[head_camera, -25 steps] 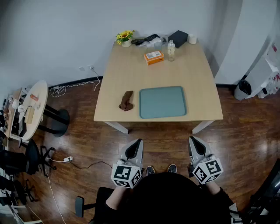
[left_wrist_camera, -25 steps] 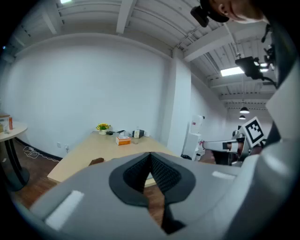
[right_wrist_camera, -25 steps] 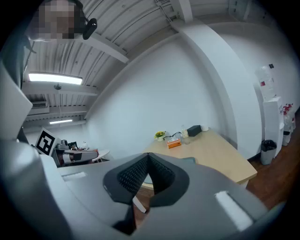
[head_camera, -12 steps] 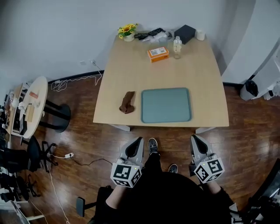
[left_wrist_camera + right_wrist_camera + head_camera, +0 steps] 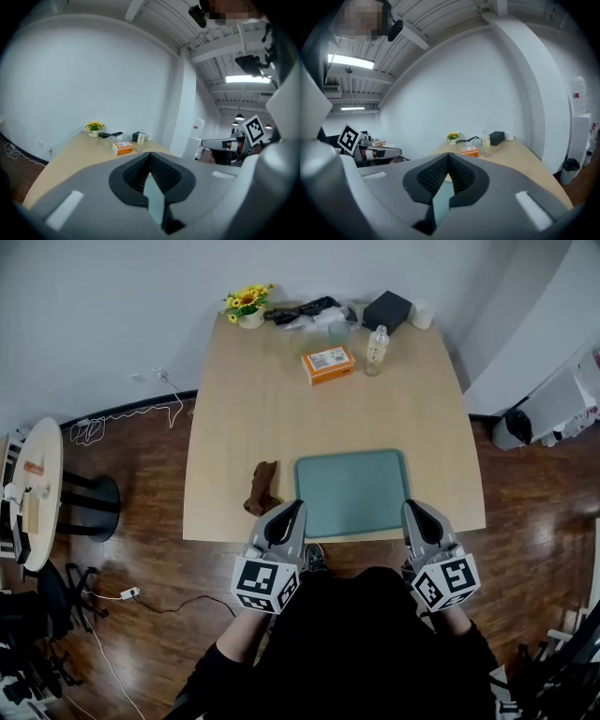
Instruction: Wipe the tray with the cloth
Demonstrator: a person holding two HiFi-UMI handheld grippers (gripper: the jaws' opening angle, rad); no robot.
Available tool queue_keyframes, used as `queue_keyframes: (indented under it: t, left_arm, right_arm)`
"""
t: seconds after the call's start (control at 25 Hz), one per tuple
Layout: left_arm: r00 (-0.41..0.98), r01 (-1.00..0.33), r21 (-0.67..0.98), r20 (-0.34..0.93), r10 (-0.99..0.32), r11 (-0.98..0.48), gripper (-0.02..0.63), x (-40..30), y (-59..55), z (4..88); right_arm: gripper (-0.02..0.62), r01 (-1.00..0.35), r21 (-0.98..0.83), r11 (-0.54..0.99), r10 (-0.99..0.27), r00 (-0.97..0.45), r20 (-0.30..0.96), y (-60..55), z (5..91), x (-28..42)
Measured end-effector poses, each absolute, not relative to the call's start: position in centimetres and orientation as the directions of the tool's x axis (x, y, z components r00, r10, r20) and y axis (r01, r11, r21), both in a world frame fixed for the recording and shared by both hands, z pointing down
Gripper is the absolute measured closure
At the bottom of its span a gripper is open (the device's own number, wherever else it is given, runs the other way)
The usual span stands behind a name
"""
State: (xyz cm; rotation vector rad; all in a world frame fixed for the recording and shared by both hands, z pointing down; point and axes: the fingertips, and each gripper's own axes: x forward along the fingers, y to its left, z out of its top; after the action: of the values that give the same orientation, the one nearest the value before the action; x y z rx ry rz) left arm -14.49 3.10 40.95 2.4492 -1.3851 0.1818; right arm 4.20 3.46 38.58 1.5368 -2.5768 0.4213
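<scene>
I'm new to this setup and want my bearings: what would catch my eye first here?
The teal tray near the table's front edge stands out, with a brown cloth crumpled just left of it. In front, the left gripper and right gripper, both shut and empty, point toward the tray's near corners. Toward the far edge sit yellow flowers and an orange box.

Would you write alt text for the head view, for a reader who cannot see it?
From above, a person holds the left gripper and right gripper, both shut and empty, at the near edge of a wooden table bearing a teal tray with a brown cloth to its left.
</scene>
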Motion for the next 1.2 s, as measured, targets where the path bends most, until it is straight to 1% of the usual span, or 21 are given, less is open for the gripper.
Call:
queue_keyframes:
  t: [0.08,0.12,0.16,0.2,0.24,0.28,0.36,0.48,0.56,0.6,0.68,0.76,0.84,0.96,1.04,1.08,1.12,1.16,1.2]
  left_arm:
    - [0.529,-0.848,0.206,0.283,-0.8,-0.488,0.601,-14.3,1.1,41.7]
    - [0.534,-0.846,0.202,0.296,-0.792,-0.494,0.601,-14.0,0.2,42.2]
    - [0.539,-0.842,0.199,0.314,-0.781,-0.501,0.556,-13.7,-0.6,42.9]
    - [0.544,-0.839,0.198,0.336,-0.769,-0.507,0.475,-13.3,-1.3,43.8]
    - [0.545,-0.838,0.195,0.36,-0.757,-0.51,0.412,-13.0,-2.1,44.7]
    - [0.541,-0.839,0.188,0.387,-0.747,-0.51,0.385,-12.8,-2.9,45.6]
    - [0.517,-0.849,0.162,0.443,-0.732,-0.503,0.371,-12.9,-4.1,47.5]
    - [0.412,-0.89,0.075,0.556,-0.722,-0.45,0.371,-15.6,-5.7,52.0]
    - [0.298,-0.929,0.025,0.641,-0.707,-0.369,0.368,-19.4,-6.6,55.9]
    - [0.243,-0.948,0.016,0.681,-0.69,-0.319,0.356,-21.5,-6.8,57.9]
    - [0.173,-0.976,0.042,0.748,-0.641,-0.214,0.333,-25.2,-6.7,61.5]
    - [0.165,-0.986,0.113,0.783,-0.6,-0.124,0.305,-27.2,-6.1,64.2]
    - [0.173,-0.984,0.167,0.797,-0.578,-0.064,0.293,-27.8,-5.6,65.8]
    - [0.188,-0.981,0.184,0.825,-0.533,-0.06,0.291,-27.4,-4.9,67.5]
    - [0.193,-0.981,0.177,0.85,-0.491,-0.079,0.291,-26.8,-4.2,68.8]
    - [0.184,-0.983,0.164,0.86,-0.475,-0.083,0.293,-26.8,-3.9,69.4]
    - [0.164,-0.986,0.142,0.869,-0.468,-0.083,0.299,-27.0,-3.8,69.7]
    - [0.14,-0.99,0.118,0.874,-0.464,-0.077,0.328,-27.4,-3.7,69.9]
    - [0.124,-0.992,0.105,0.879,-0.461,-0.066,0.437,-27.9,-3.6,69.8]
  right_arm:
    - [0.594,-0.871,-0.16,0.465,-0.832,-0.492,0.256,1.4,39.1,3.6]
    - [0.576,-0.866,-0.154,0.477,-0.822,-0.501,0.27,0.5,39.7,3.4]
    - [0.511,-0.86,-0.153,0.487,-0.811,-0.51,0.285,-0.5,40.4,3.4]
    - [0.455,-0.855,-0.157,0.495,-0.801,-0.518,0.298,-1.4,41.2,3.4]
    - [0.412,-0.852,-0.163,0.498,-0.794,-0.523,0.31,-2.3,42.0,3.5]
    - [0.389,-0.851,-0.168,0.498,-0.787,-0.525,0.324,-3.2,42.8,3.6]
    - [0.366,-0.851,-0.158,0.5,-0.775,-0.522,0.357,-4.9,44.6,4.0]
    - [0.365,-0.867,-0.12,0.484,-0.755,-0.483,0.443,-7.0,49.2,6.0]
    - [0.365,-0.892,-0.108,0.438,-0.734,-0.424,0.531,-8.0,53.6,8.6]
    - [0.366,-0.907,-0.105,0.409,-0.717,-0.39,0.577,-8.4,56.0,10.1]
    - [0.365,-0.933,-0.107,0.343,-0.671,-0.323,0.668,-8.6,60.6,13.0]
    - [0.365,-0.949,-0.136,0.285,-0.615,-0.29,0.733,-8.0,64.2,15.2]
    - [0.362,-0.948,-0.198,0.25,-0.57,-0.309,0.761,-7.2,66.2,16.1]
    - [0.367,-0.934,-0.261,0.243,-0.522,-0.353,0.777,-6.0,67.5,15.8]
    - [0.394,-0.929,-0.269,0.254,-0.484,-0.363,0.797,-5.3,68.5,15.4]
    - [0.426,-0.931,-0.26,0.255,-0.471,-0.355,0.808,-5.1,69.0,15.4]
    - [0.481,-0.934,-0.249,0.255,-0.465,-0.344,0.816,-5.0,69.3,15.6]
    - [0.523,-0.936,-0.246,0.253,-0.462,-0.34,0.819,-5.0,69.4,15.7]
    - [0.552,-0.934,-0.256,0.25,-0.459,-0.347,0.818,-4.9,69.5,15.7]
